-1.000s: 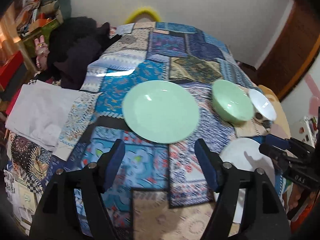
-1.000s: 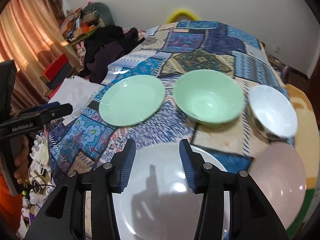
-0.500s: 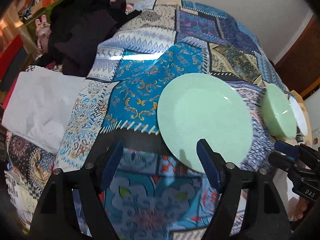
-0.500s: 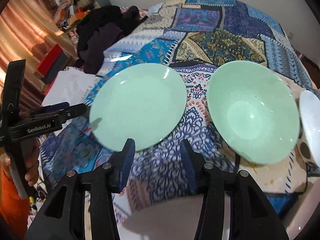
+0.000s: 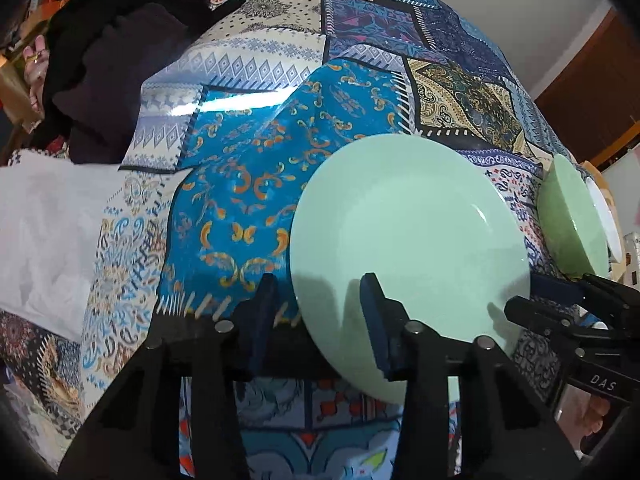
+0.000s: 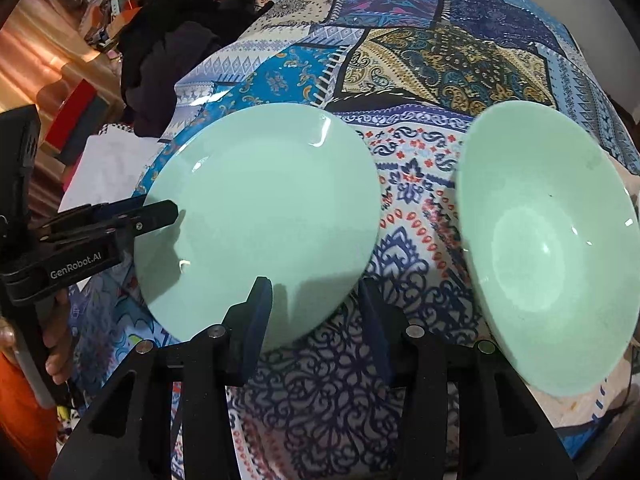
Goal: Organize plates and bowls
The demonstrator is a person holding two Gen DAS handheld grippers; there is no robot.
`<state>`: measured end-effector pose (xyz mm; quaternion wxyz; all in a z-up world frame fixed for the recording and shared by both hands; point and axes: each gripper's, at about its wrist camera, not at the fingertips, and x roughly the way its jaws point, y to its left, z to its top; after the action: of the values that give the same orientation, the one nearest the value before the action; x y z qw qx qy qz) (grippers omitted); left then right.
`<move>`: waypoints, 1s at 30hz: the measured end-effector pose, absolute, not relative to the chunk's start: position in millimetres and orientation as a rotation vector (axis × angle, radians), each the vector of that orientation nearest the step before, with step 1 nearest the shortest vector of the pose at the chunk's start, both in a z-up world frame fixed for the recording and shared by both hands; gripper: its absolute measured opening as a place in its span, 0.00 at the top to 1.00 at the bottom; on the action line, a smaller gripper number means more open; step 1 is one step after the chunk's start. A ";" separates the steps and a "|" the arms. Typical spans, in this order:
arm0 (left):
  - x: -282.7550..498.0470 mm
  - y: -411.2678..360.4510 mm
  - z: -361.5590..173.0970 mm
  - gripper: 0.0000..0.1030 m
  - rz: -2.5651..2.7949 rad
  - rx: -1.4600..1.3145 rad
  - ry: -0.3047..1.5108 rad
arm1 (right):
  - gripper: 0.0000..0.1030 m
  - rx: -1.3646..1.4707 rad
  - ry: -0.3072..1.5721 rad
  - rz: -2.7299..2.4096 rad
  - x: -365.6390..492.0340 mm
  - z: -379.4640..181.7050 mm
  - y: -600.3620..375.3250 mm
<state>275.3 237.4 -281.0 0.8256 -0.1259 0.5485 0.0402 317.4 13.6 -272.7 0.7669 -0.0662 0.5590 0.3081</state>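
**Green plate straddled by both tools: slip and knock hazards**

Far left: white sheet (image 5: pixel 52 220) and dark clothing (image 5: pixel 112 60) at the edge of the tabletop (image 5: pixel 248 184), well apart from the work. No concern noted.

Left tool (image 5: pixel 318 316): jaws just been closing, now part-way shut, astride the near-left rim of the green plate (image 5: pixel 408 232). Rim between the fingers, no pad seen pressing, so nothing gripped. Plate lying flat on the patterned cloth, left of the bowls. Risk, as judged: outer finger catching the cloth instead of getting under the rim, bunching it and shifting everything on it.

Right tool (image 6: pixel 316 308): likewise part-way shut and empty, astride the near-right rim of the same plate, one finger above the glaze, the other over cloth. Risk, as judged: thin glossy rim pinched from a steep angle, likely to slip free or tip once raised. Uneven lift between the two tools likely to tilt the plate and let it slide out.

Right: green bowl (image 6: pixel 548 248) near the plate's right edge, apart from it. White bowl (image 5: pixel 604 208) just beyond; touching or not, cannot tell. Risk, as judged: plate shoved rightward by a failed pinch, striking the green bowl. Chipping possible, both looking like hard glazed ware.
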 end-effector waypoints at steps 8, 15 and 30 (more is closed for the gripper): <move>271.8 232.0 -280.7 0.67 0.073 -0.245 1.172 | 0.71 -0.142 1.239 0.674 321.9 -274.9 13.4; 227.8 230.1 -272.5 0.67 0.098 -0.247 1.186 | 0.71 -0.200 1.231 0.753 295.5 -272.2 17.4; 164.2 241.7 -268.9 0.67 0.141 -0.322 1.195 | 0.76 -0.212 1.266 0.827 289.1 -275.0 31.7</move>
<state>164.2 241.7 -268.9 0.8122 -0.1508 0.5597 0.0660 289.1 31.7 -275.0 0.7225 -0.0959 0.5732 0.3746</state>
